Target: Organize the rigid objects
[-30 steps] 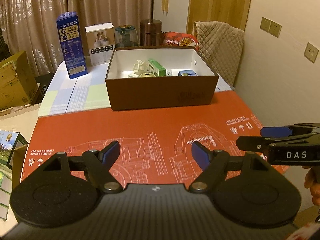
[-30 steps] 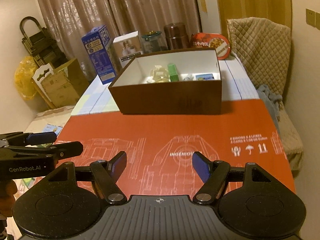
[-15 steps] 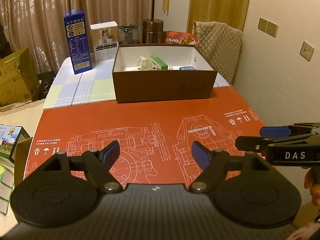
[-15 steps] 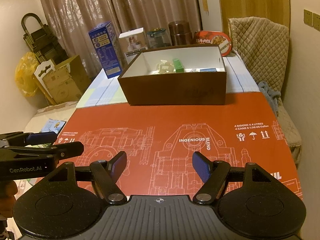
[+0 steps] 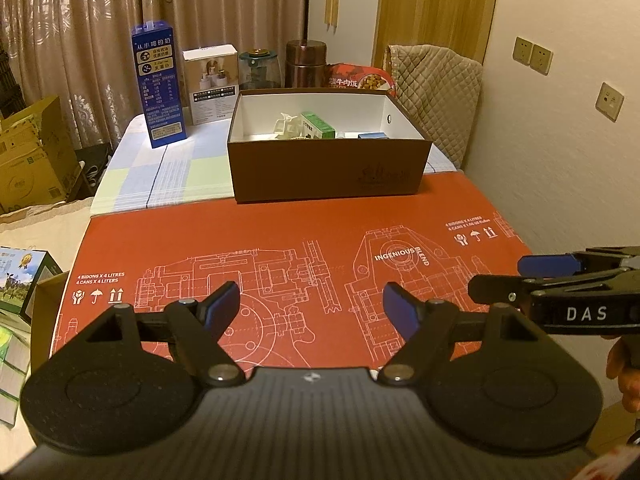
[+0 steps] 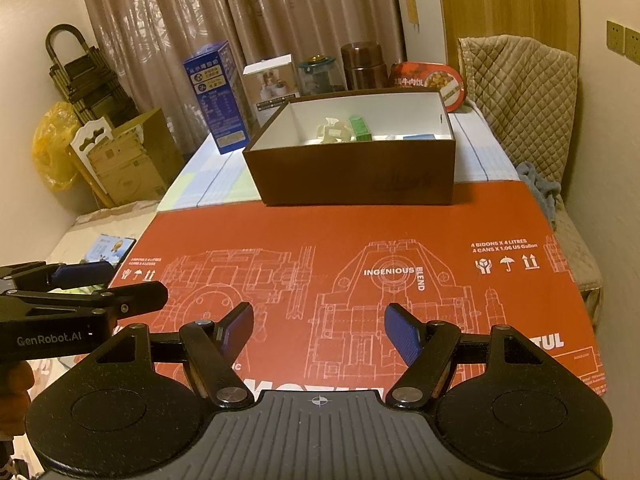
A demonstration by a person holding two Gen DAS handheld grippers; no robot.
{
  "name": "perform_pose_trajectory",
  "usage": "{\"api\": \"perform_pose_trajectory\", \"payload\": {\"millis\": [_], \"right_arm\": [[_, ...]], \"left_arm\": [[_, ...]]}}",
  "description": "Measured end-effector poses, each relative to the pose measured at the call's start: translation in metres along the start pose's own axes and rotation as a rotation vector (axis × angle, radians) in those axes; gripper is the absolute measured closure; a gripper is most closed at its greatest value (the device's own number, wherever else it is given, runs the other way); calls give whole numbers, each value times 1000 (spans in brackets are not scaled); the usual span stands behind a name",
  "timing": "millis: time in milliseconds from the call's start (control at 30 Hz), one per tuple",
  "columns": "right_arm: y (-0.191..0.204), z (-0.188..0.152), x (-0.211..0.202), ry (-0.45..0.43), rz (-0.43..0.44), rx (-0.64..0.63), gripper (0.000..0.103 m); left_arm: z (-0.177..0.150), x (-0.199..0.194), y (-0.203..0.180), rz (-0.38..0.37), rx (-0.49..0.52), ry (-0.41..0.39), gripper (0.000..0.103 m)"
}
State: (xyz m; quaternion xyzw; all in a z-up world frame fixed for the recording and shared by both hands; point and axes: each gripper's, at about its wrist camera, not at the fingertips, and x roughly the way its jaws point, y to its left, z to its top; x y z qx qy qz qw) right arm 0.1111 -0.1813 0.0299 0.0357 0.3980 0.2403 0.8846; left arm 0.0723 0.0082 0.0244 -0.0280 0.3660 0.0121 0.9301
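Both tongs hang spread and empty over the near edge of the red mat [image 5: 280, 220]. The left tongs [image 5: 311, 309] have nothing between their blue pads [image 5: 400, 312], and the right tongs [image 6: 319, 329] are the same, side by side with them and just apart.

Beyond them the mat is bare. At its far edge sits the brown box [image 5: 328, 168], open-topped, well ahead of both tongs and roughly centred between them. Inside it I can make out a green carton [image 5: 318, 125], a pale clear piece [image 5: 289, 126] and something blue [image 5: 374, 135] low against the near wall.

Behind the box, a tall blue carton [image 5: 159, 88], a white box [image 5: 210, 82], a jar [image 5: 259, 70], a brown canister [image 5: 306, 62] and a red tub [image 5: 358, 77] line the tabletop's back edge.

To my eye the next pick is one of those back-row things. Either tongs would do best to travel round the box or well above its rim, square up to the chosen item's flat sides, and close on it low enough that it cannot tip.
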Motion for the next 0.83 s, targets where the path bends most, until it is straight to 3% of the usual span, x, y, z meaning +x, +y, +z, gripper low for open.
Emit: {"api": "perform_pose_trajectory", "payload": {"millis": [833], "right_arm": [[10, -12, 0, 14, -8, 0, 34]], "left_arm": [[-9, -5, 6, 2, -1, 7, 27]]}}
